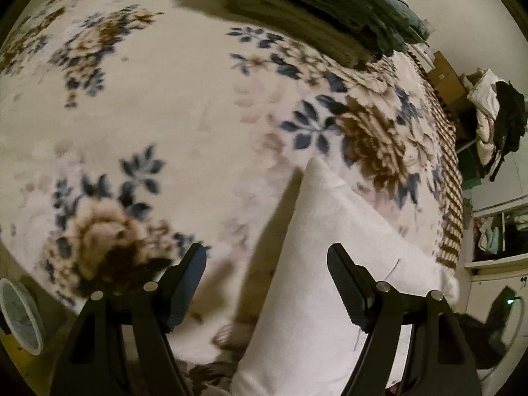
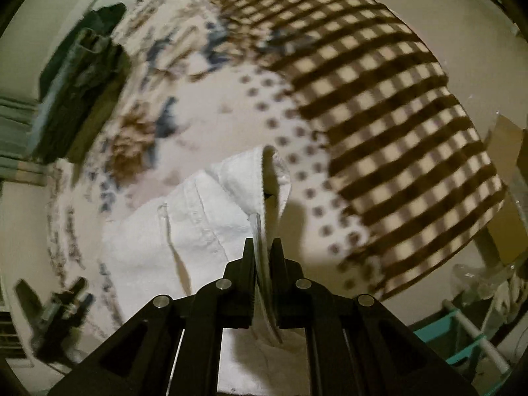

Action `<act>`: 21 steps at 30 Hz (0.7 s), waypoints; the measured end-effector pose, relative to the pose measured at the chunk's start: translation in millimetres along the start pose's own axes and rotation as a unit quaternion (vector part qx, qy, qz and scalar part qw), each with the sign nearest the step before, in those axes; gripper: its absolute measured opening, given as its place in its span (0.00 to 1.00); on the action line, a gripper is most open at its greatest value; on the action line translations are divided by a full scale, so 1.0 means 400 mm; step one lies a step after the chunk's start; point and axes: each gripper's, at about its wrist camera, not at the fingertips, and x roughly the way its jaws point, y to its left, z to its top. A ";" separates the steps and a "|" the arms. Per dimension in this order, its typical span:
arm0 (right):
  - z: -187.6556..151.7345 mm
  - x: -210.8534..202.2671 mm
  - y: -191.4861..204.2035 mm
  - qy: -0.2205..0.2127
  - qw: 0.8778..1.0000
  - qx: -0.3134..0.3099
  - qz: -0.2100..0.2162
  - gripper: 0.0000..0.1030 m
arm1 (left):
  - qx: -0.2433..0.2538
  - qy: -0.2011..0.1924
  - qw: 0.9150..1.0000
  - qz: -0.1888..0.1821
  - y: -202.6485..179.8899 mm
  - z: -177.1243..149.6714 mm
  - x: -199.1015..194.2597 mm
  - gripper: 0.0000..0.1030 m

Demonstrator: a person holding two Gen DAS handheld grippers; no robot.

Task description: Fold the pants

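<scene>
White pants (image 2: 198, 217) lie on a floral blanket (image 1: 158, 99). In the right wrist view my right gripper (image 2: 263, 247) is shut on the waistband edge of the pants, which stands pinched upright between its fingers. In the left wrist view my left gripper (image 1: 267, 264) is open above the blanket. A pointed end of the white pants (image 1: 323, 231) runs up between and past its fingers, touching neither pad as far as I can see. The left gripper (image 2: 56, 310) also shows, blurred, at the lower left of the right wrist view.
A folded stack of dark green clothes (image 1: 346, 3) sits at the far edge of the bed. A brown checked blanket (image 2: 389, 125) covers the bed's right side. Cardboard boxes (image 1: 445, 76) and a pile of clothes (image 1: 495, 122) stand beyond it. A white fan (image 1: 19, 316) is at lower left.
</scene>
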 end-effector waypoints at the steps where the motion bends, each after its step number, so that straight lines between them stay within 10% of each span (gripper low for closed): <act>1: 0.004 0.018 -0.010 0.002 1.000 -0.006 -0.012 0.08 | 0.003 0.003 1.000 -0.004 -0.014 0.006 0.014 0.72; 10: 0.010 0.118 -0.039 0.001 0.998 -0.017 -0.054 0.09 | 0.002 0.071 0.996 -0.049 -0.068 0.065 0.202 0.71; 11: 0.010 0.116 -0.046 0.001 0.999 -0.017 -0.052 0.09 | -0.003 0.080 0.995 -0.061 -0.064 0.073 0.219 0.65; 12: 0.010 0.113 -0.049 0.001 0.999 -0.019 -0.051 0.09 | -0.012 0.083 0.993 -0.083 -0.055 0.080 0.234 0.31; 21: 0.014 0.129 -0.041 0.011 0.999 -0.017 -0.042 0.12 | -0.036 0.102 0.988 -0.111 -0.013 0.095 0.257 0.30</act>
